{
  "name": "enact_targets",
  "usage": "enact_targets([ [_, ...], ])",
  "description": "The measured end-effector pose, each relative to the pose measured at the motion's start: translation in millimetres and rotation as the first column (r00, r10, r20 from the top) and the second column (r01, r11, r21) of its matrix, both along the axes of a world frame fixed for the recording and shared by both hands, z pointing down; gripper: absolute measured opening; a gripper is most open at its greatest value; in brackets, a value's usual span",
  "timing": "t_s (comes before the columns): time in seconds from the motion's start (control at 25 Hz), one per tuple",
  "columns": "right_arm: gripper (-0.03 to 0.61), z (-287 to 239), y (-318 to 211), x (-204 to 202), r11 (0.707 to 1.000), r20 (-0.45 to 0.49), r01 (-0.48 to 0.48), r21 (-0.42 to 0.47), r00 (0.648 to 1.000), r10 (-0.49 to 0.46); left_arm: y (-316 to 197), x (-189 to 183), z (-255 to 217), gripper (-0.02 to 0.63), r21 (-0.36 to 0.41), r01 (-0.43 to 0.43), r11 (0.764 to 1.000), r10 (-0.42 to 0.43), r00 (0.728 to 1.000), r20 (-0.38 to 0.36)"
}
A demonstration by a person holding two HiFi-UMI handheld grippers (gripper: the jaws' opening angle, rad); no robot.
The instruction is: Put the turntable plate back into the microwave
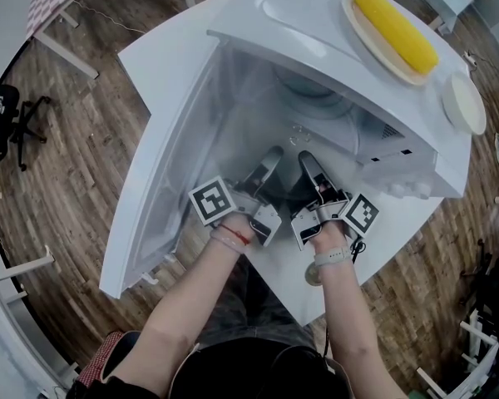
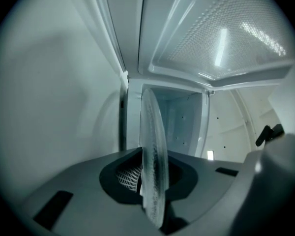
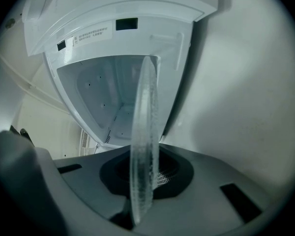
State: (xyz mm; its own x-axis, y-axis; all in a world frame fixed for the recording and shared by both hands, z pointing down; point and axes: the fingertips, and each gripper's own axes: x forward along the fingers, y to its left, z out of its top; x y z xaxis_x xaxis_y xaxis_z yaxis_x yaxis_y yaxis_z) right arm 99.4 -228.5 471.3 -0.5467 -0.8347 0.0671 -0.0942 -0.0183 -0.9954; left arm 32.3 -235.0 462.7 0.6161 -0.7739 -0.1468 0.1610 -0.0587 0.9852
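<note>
The clear glass turntable plate (image 1: 309, 106) is inside the open white microwave (image 1: 316, 23), a little way into its cavity. Both grippers hold its near rim. My left gripper (image 1: 270, 158) is shut on the plate's left part and my right gripper (image 1: 306, 161) on its right part, close beside each other. In the left gripper view the plate (image 2: 152, 146) shows edge-on, pinched in my left gripper (image 2: 155, 183), with the cavity ceiling above. In the right gripper view the plate (image 3: 143, 132) also stands edge-on in my right gripper (image 3: 140, 183).
The microwave door (image 1: 162, 181) hangs open to the left. On top of the microwave lie a corn cob (image 1: 395, 32) on a beige plate and a small white dish (image 1: 464, 102). The white table (image 1: 374, 252) carries the microwave; wooden floor surrounds it.
</note>
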Motion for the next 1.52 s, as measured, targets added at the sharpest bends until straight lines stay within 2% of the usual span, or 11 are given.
enact_targets([
  [0.56,0.041,-3.0,-16.7,3.8,0.999,0.009,-0.047,0.002,0.999,0.047,14.9,4.4,-0.6,0.037,0.019,-0.048,0.999,0.048,0.998,0.034],
  [0.88,0.045,-9.7,-14.7,0.2,0.997,-0.017,-0.049,0.054,0.999,0.05,15.4,1.4,0.7,0.035,-0.02,-0.049,0.999,0.049,0.998,-0.027],
  [1.12,0.084,-15.5,-3.5,-3.6,0.996,-0.064,0.01,0.093,0.998,-0.004,12.5,2.4,-0.4,0.035,-0.028,-0.042,0.999,0.041,0.999,-0.035],
  [1.52,0.083,-10.5,21.5,-9.0,0.996,-0.025,0.031,0.078,0.999,-0.029,0.0,-1.2,-0.9,0.035,-0.023,-0.011,1.0,0.01,1.0,-0.02],
])
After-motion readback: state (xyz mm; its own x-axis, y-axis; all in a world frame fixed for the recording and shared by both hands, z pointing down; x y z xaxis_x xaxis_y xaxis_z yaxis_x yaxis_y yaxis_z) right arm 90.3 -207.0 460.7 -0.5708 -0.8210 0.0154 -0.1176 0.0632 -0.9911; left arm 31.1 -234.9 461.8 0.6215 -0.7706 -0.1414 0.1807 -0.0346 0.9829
